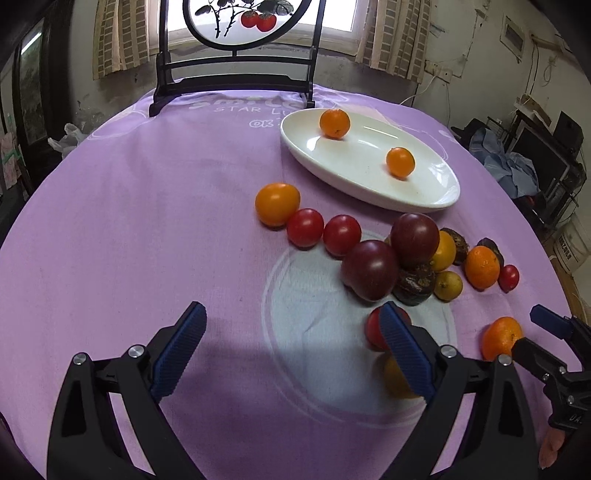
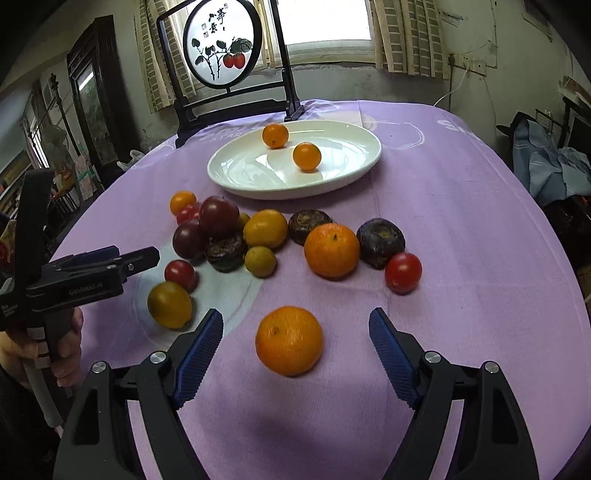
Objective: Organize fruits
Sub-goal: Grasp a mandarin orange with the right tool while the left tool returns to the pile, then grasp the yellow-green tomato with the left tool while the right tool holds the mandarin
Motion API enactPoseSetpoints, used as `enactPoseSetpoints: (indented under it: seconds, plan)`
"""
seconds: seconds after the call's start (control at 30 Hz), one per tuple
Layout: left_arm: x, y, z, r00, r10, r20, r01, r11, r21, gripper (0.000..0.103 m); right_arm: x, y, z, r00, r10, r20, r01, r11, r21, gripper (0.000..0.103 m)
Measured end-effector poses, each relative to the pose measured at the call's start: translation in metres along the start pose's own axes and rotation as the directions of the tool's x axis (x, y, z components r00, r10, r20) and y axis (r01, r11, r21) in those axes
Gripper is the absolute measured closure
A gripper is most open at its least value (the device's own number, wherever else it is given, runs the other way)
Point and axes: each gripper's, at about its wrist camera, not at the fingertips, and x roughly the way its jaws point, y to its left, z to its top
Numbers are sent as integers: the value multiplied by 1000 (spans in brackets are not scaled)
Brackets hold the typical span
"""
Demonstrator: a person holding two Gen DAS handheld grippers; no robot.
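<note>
A white oval plate point(image 1: 424, 192) point(image 2: 354, 177) holds two small orange fruits point(image 1: 334, 123) point(image 2: 307, 157). A heap of fruits lies on the purple cloth: dark plums point(image 1: 369, 269) point(image 2: 218, 216), red tomatoes point(image 1: 305, 227) point(image 2: 403, 272), oranges point(image 1: 481, 267) point(image 2: 331, 250), yellow and dark wrinkled fruits. My left gripper point(image 1: 291, 336) point(image 2: 122, 258) is open and empty, with a red tomato point(image 1: 375, 330) and a yellow fruit point(image 1: 395, 376) just behind its right finger. My right gripper point(image 2: 295, 336) point(image 1: 532, 332) is open around a large orange point(image 2: 289, 340) point(image 1: 500, 338), not touching it.
A black-framed round screen with painted persimmons point(image 1: 236, 22) point(image 2: 221, 55) stands at the table's far edge behind the plate. The table edge drops off at right, with clutter and blue cloth point(image 2: 554, 170) beyond. A dark cabinet point(image 2: 92, 92) stands at left.
</note>
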Motion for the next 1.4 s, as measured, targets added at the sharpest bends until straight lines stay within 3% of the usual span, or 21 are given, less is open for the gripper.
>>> enactPoseSetpoints:
  seconds: [0.17, 0.23, 0.3, 0.4, 0.67, 0.8, 0.93, 1.13, 1.4]
  plan:
    - [-8, 4, -3, 997, -65, 51, 67, 998, -22, 9, 2, 5, -12, 999, -38, -19, 37, 999, -9, 23]
    - [-9, 6, -3, 995, -76, 59, 78, 996, -34, 9, 8, 7, -13, 999, -37, -39, 37, 999, -11, 43]
    - [-6, 7, -3, 996, -79, 46, 80, 996, -38, 9, 16, 9, -15, 997, -40, -73, 39, 999, -12, 54]
    - [-2, 8, -2, 996, -89, 25, 90, 995, -42, 9, 23, 8, -15, 994, -40, -97, 40, 999, 2, 60]
    - [2, 3, -6, 998, -68, -18, 68, 998, -17, 9, 24, 4, -13, 996, -10, -93, 14, 999, 37, 60]
    - [-11, -13, -18, 1000, -14, -4, 14, 998, 67, 9, 23, 3, -14, 996, -3, -92, 7, 999, 43, 60]
    - [-23, -31, -25, 1000, -13, 26, 9, 992, 129, 8, 22, 0, -15, 996, 19, -88, -13, 998, 62, 60]
    - [-28, -44, -25, 998, -60, -27, 63, 989, 132, 8, 21, -4, -15, 996, 39, -84, -33, 996, 80, 60]
    - [-41, -44, -30, 998, -63, -10, 64, 989, 135, 8, 21, -6, -15, 995, 59, -78, -52, 994, 92, 60]
